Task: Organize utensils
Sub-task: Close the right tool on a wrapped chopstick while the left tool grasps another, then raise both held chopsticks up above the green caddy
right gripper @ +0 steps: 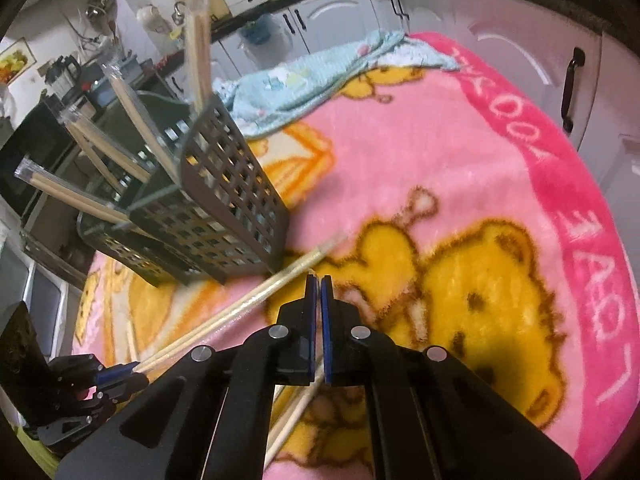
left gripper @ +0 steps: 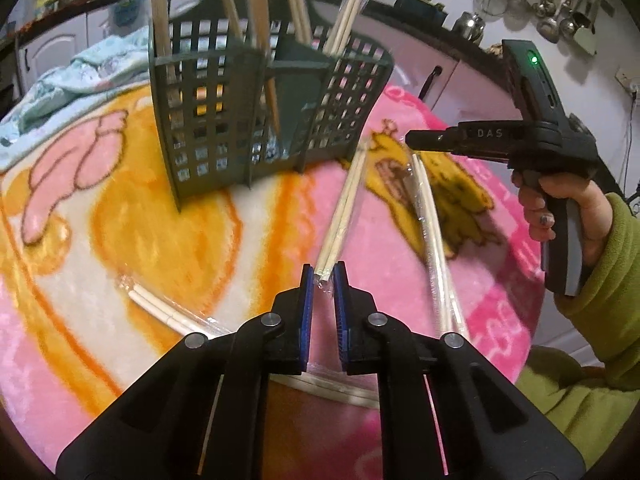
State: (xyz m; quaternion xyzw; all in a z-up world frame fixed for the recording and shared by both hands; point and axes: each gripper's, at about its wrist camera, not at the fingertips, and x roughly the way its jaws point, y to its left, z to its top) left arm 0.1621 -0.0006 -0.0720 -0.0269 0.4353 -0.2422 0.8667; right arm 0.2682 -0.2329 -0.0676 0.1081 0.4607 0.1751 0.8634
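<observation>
Bottom centre: left gripper, blue ribbed pads clamped on slim plastic-wrapped chopsticks; right gripper clenched, apparently on another wrapped pair. Beyond, on fleecy pink blanket: upright green lattice holder, chopsticks inside, upper centre.

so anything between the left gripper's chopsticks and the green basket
Nothing visible: the wrapped chopsticks in the left gripper lie over bare blanket, tips near the foot of the basket. The right gripper sits off to one side. Standing chopsticks crowd the basket's top.
</observation>
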